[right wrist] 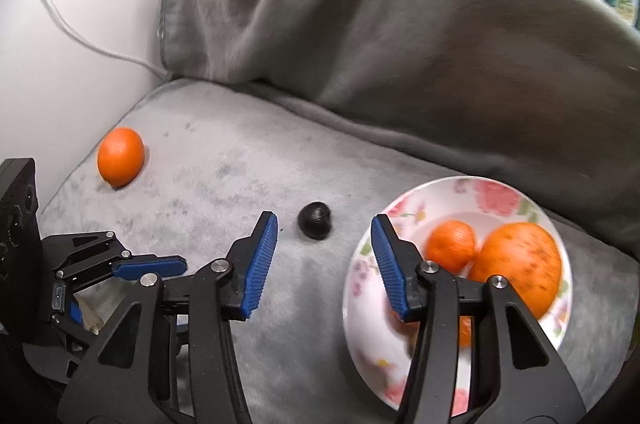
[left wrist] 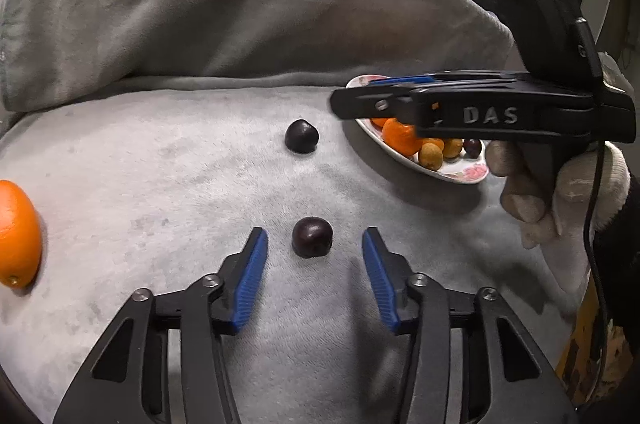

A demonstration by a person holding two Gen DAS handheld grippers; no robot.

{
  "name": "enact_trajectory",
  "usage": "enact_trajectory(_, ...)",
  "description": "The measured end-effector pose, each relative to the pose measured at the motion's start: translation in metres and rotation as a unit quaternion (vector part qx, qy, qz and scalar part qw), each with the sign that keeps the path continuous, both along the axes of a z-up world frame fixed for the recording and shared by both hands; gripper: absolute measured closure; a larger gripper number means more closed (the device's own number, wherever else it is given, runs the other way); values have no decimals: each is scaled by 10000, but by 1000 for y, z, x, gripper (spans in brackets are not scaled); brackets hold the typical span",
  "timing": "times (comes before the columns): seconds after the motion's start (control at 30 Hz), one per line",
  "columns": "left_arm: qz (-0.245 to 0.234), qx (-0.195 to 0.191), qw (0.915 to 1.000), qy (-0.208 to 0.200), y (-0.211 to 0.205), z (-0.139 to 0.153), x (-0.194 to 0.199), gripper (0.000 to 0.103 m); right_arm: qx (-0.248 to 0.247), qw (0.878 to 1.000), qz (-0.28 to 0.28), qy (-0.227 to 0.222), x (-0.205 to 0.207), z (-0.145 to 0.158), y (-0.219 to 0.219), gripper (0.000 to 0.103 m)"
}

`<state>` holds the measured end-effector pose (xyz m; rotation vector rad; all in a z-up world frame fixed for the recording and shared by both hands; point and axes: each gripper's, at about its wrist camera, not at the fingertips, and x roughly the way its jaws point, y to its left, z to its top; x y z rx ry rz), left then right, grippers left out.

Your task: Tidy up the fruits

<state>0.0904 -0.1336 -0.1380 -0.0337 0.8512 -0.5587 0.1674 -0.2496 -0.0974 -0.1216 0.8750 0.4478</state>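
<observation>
Fruit lies loose on the grey blanket (left wrist: 160,184), and through the left wrist camera I have my left gripper (left wrist: 314,248) spread around the near dark plum (left wrist: 312,237), pads on either side but not touching it. To take it well I judge I should sink until the pads meet its widest part, then squeeze gently, since the round skin may slip. A second dark plum (left wrist: 302,136) sits farther off, an orange (left wrist: 18,234) at the left edge. The floral plate (left wrist: 460,174) holds a tangerine (left wrist: 400,136), small tan fruits and one dark one.

Through the right wrist camera, my right gripper (right wrist: 324,256) hangs spread and empty over the plate's near rim. The plate (right wrist: 460,188) holds a tangerine (right wrist: 450,244) touching a large orange fruit (right wrist: 516,264); one plum (right wrist: 315,220) lies just beside the plate.
</observation>
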Motion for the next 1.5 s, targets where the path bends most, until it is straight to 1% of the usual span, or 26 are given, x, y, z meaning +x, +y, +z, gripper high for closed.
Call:
enact_trajectory(0.1,-16,-12,10000,60,-1,-3,4,63,-139,9997,170,108,9,-8,11,57)
enact_trajectory(0.17,-21,-20,10000,87,-3,-5,7,63,-287,9991,250,169,16,-12,19,58)
enact_trajectory(0.23,-28,-33,9999,106,-4,-6,8,64,-365,9986,296,253,23,-17,24,62)
enact_trajectory(0.53,-127,18,9998,173,-14,-7,20,64,-624,9963,367,460,40,-32,32,67)
enact_trajectory(0.63,-179,72,9996,193,-19,-8,23,67,-696,9954,386,524,42,-37,35,69)
enact_trajectory(0.73,-194,115,9995,212,-21,-9,27,68,-744,9947,411,579,43,-42,36,72)
enact_trajectory(0.83,-153,172,9993,280,-25,-11,32,73,-814,9942,407,566,44,-45,37,76)
enact_trajectory(1.0,-141,165,9993,303,-23,-12,35,80,-923,9933,427,541,44,-46,39,77)
enact_trajectory(1.1,-138,117,9994,309,-17,-13,36,81,-1006,9927,446,485,43,-47,44,77)
enact_trajectory(1.23,-118,75,9995,280,-17,-9,30,81,-933,9937,407,460,42,-47,48,77)
enact_trajectory(1.5,-105,-35,9998,181,-7,3,19,81,-512,9978,302,305,29,-29,35,77)
